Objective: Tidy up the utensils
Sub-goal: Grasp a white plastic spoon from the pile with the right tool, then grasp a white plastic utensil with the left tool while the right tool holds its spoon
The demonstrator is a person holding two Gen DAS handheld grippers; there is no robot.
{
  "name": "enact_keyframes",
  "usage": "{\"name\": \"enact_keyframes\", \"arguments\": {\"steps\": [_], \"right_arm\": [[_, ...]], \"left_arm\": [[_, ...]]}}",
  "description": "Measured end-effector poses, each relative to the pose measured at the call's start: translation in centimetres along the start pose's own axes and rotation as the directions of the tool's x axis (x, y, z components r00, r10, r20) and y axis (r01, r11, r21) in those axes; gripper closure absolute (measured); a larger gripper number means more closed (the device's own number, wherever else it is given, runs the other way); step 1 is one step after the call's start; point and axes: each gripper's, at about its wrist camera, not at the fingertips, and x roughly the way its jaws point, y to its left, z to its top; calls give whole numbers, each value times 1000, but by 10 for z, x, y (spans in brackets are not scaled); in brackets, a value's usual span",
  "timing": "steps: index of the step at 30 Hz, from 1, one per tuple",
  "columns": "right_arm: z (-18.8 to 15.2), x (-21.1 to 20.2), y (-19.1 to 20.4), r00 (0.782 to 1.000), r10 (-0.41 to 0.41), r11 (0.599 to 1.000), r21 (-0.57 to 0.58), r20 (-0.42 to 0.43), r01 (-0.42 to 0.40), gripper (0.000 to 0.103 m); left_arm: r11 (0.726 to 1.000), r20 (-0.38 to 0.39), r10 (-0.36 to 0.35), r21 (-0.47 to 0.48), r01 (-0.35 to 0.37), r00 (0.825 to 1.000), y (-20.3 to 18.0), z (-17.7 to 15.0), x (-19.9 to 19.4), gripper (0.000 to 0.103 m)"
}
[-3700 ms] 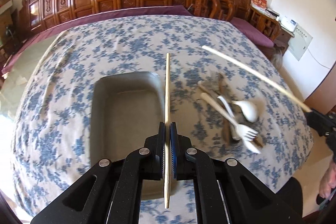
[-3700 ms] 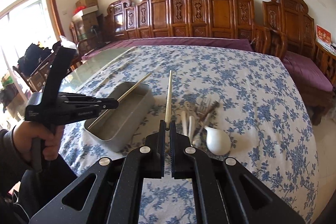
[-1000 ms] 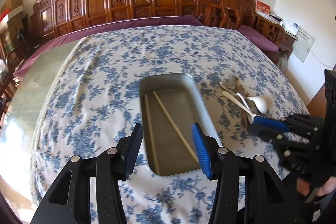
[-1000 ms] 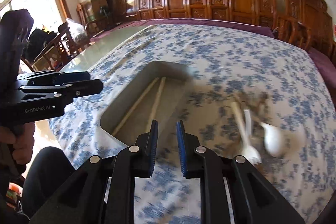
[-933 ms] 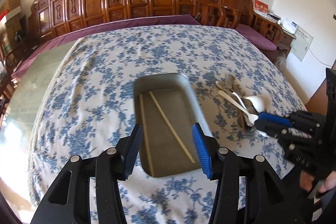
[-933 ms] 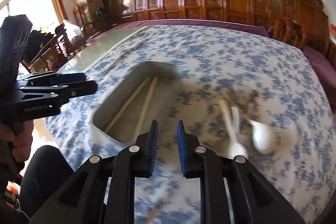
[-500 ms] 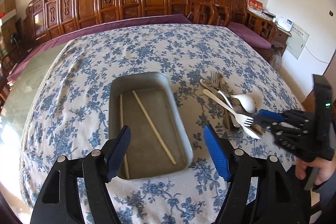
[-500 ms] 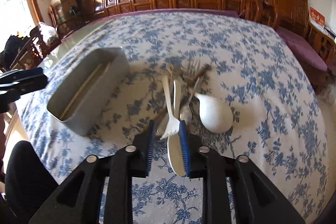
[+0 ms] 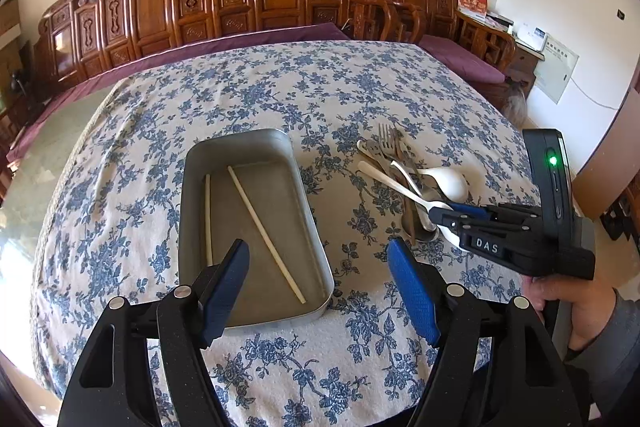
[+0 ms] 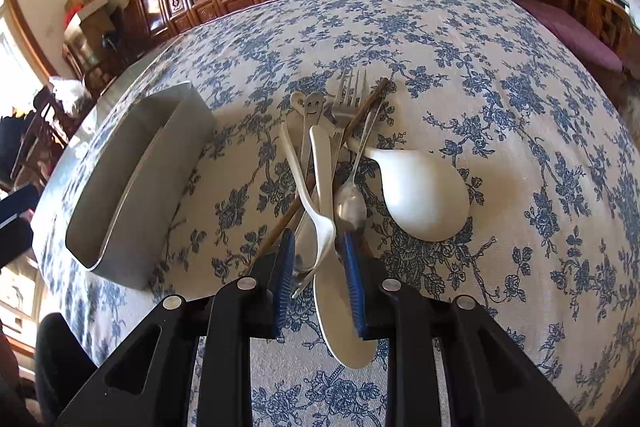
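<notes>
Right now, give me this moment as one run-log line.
tray: two chopsticks inside | left gripper: open, empty | right gripper: closing around white spoon in utensil pile | not lifted

We see a white tablecloth (image 9: 240, 99) patterned with blue flowers, a plain grey metal tray (image 9: 240, 147) holding pale wooden chopsticks (image 9: 264, 231), and beside the tray white spoons (image 10: 420, 195) among silver cutlery (image 10: 348, 103).
</notes>
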Motion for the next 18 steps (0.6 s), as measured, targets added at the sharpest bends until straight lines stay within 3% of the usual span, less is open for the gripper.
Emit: {"name": "enact_keyframes", "arguments": {"steps": [2,11,18], "right_arm": [[0,-2,-2,1000,-2,1000,2,-7,2,99],[0,-44,-20,999,-3,1000,-15,45,4,99],[-5,-83,-47,993,-66,997,-31,102,70,99]], "left_arm": [[1000,-1,3,0,-3,1000,0,-1,0,34],[1000,-11,0,10,0,1000,-11,-3,8,34],[999,-36,-17,32,18,999,-34,-4,26,34]]}}
